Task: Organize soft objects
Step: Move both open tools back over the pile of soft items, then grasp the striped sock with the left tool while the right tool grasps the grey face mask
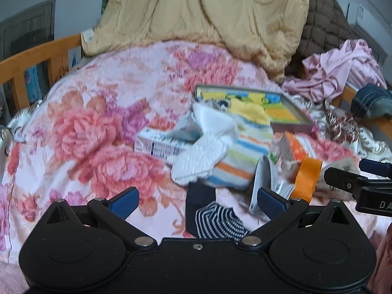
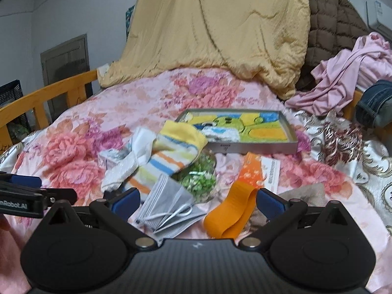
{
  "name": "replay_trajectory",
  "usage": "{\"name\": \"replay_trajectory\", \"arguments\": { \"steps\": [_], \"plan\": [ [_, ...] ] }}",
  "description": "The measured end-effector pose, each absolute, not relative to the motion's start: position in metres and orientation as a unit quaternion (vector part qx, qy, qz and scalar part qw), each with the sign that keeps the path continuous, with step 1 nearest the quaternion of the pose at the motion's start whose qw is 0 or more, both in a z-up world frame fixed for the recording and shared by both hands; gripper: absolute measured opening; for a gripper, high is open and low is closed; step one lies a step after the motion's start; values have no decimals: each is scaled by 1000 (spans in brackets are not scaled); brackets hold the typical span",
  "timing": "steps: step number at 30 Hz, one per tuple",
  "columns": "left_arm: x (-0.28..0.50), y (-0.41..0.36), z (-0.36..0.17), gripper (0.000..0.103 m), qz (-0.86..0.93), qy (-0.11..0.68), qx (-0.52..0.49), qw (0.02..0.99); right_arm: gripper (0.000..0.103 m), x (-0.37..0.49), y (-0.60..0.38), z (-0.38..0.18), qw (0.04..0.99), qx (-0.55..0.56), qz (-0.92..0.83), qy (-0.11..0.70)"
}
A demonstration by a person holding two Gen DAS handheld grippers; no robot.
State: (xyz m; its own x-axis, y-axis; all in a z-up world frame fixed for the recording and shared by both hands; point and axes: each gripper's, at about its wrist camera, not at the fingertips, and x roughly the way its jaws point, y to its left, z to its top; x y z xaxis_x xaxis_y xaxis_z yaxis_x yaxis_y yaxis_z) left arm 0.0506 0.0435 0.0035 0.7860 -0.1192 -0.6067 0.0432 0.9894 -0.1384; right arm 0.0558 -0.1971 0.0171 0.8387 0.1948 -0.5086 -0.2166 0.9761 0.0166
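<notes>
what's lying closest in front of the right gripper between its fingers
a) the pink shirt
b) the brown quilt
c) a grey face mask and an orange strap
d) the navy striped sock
c: in the right wrist view the grey face mask and the orange strap lie between the open fingers of the right gripper.

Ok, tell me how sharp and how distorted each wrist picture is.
Left wrist view: smeared by motion blur, the white sock and floral bedspread soft; fisheye bends the bed rail. Right wrist view: a little crisper, the grey mask readable; dark corners, no glare.
</notes>
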Motion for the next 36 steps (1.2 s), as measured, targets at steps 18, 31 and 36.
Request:
{"name": "replay_trajectory", "arguments": {
  "steps": [18, 31, 36],
  "plan": [
    [72, 17, -27, 102, -91, 423, 0, 902, 103, 101, -214, -10, 892, 113, 157, 408],
    [96, 12, -43, 102, -95, 464, -24, 880, 102, 163, -204, -48, 817, 223, 156, 508],
    [102, 10, -46, 101, -95, 470, -27, 877, 102, 175, -206, -56, 803, 255, 151, 516]
  ]
}}
